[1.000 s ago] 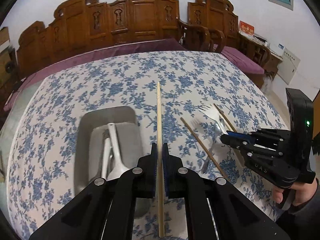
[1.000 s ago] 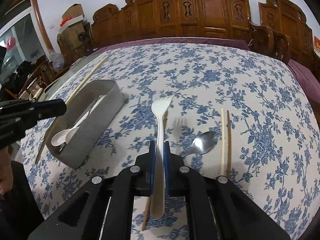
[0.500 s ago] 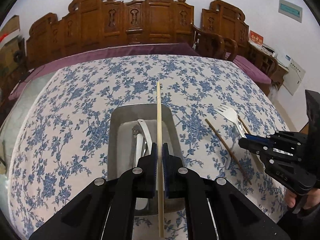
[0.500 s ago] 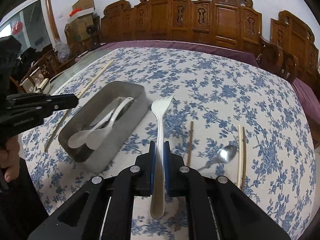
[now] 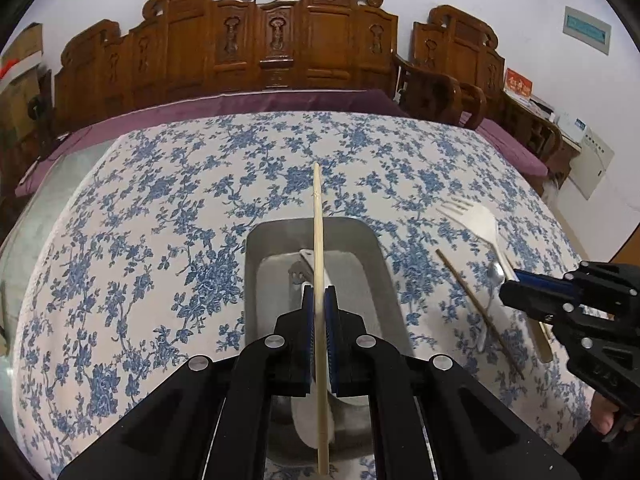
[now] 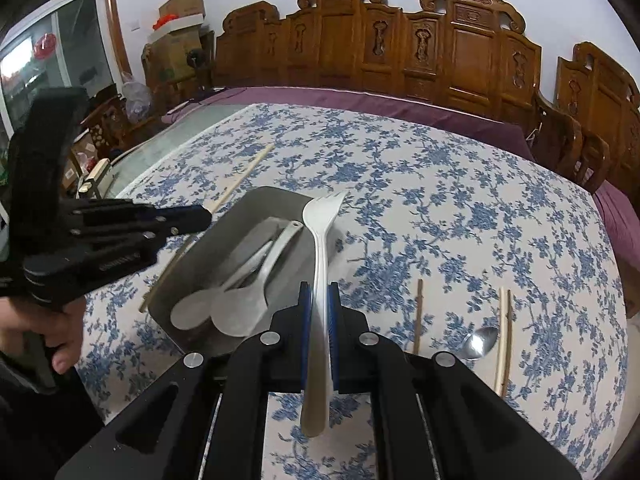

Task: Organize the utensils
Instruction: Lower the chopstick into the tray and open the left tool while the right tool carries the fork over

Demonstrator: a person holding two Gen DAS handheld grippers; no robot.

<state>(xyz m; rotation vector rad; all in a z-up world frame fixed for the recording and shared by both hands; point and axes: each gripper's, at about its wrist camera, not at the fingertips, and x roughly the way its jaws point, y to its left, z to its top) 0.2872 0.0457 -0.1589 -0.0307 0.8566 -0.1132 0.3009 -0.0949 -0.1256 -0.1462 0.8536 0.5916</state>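
My left gripper [image 5: 319,296] is shut on a pale wooden chopstick [image 5: 318,232] and holds it lengthwise over the grey metal tray [image 5: 256,248]. The tray [image 6: 256,204] holds two white spoons [image 6: 240,308]. My right gripper [image 6: 319,292] is shut on a white plastic fork [image 6: 320,236], held above the tray's right edge, tines forward. The right gripper [image 5: 516,284] and fork [image 5: 480,220] also show in the left wrist view, and the left gripper [image 6: 200,212] in the right wrist view.
On the blue floral tablecloth [image 6: 440,184] to the right of the tray lie a dark chopstick [image 6: 418,312], a metal spoon [image 6: 480,342] and a pale chopstick pair [image 6: 504,332]. Carved wooden chairs [image 5: 276,40] stand behind the table.
Both grippers have moved left toward the tray. The chopstick is now over the tray's middle, and the fork has come from over the tablecloth to the tray's right edge.
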